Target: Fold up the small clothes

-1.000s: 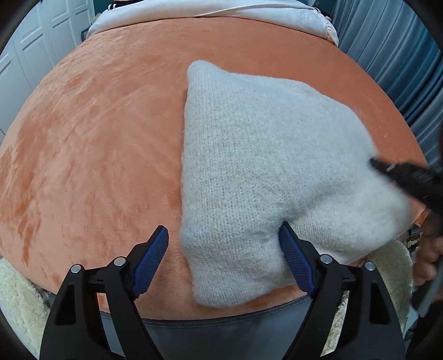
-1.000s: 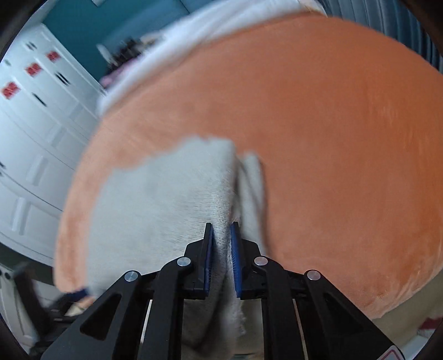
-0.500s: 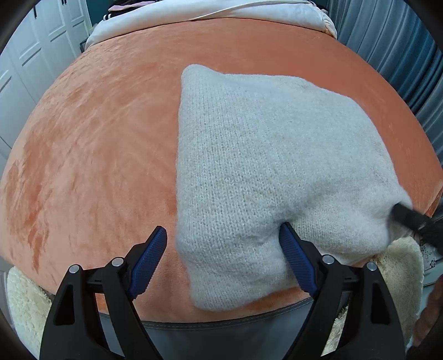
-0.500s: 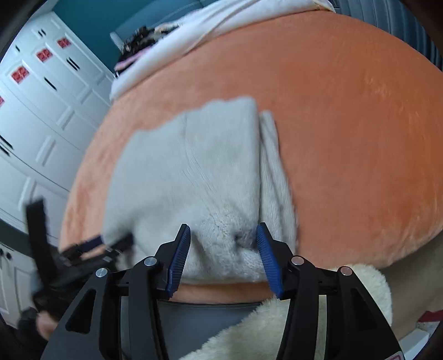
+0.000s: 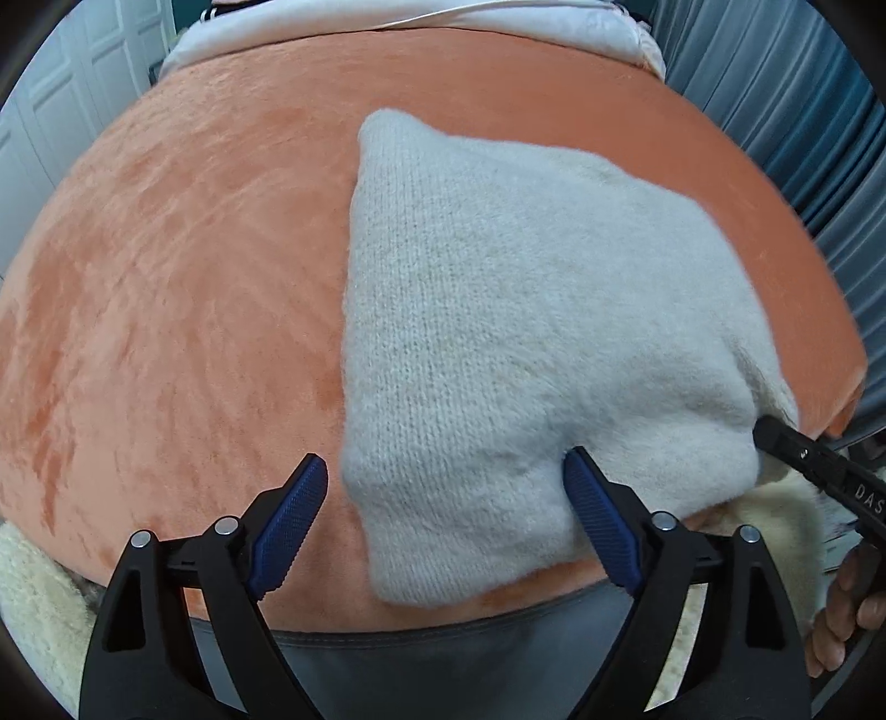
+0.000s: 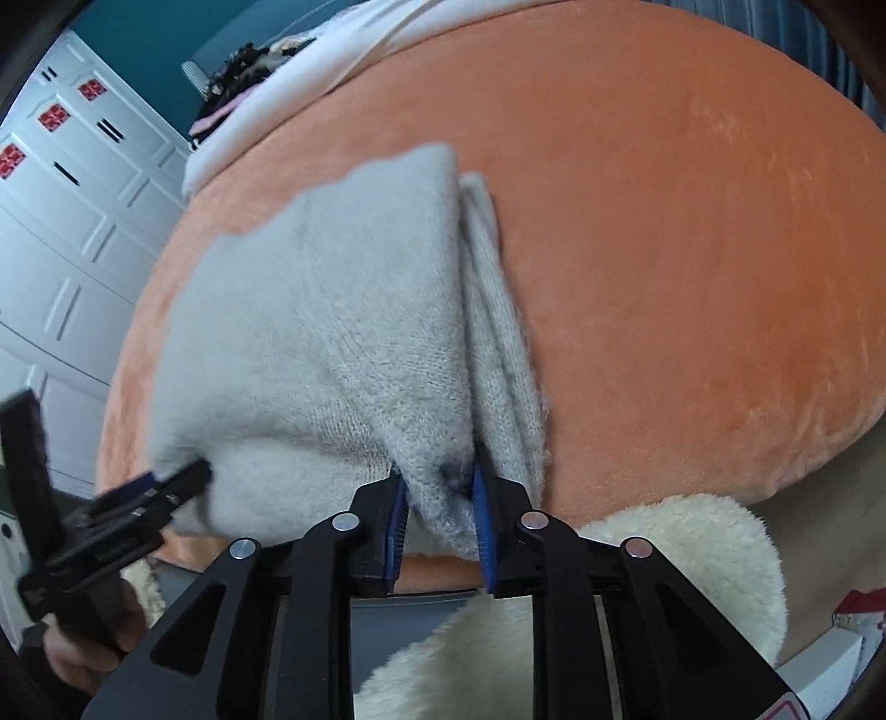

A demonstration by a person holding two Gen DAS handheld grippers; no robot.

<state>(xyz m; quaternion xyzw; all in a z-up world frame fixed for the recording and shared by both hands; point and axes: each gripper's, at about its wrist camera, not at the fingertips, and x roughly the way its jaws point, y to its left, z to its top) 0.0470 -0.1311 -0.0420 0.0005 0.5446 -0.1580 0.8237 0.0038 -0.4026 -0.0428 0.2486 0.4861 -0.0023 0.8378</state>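
While the grey knit (image 5: 515, 332) lies doubled on the orange cushion (image 5: 183, 288), folding looks nearly done: left gripper (image 5: 443, 498) gapes around its near corner; right gripper (image 6: 437, 498), jaws just opening, has its pads against the near edge.

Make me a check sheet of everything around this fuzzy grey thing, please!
Surface: orange plush cover, bare beside the knit.
Job's things: grey knit garment, folded, lying at the near edge.
Clutter: cream fleece below the edge; white bedding at the far side.
Grippers: left gripper jaws wide open, straddling the knit's near corner; right gripper jaws have just been opening, knit corner between, touching both pads.
Cables: nothing seen.
Surroundings: white panelled doors, blue-grey curtains.
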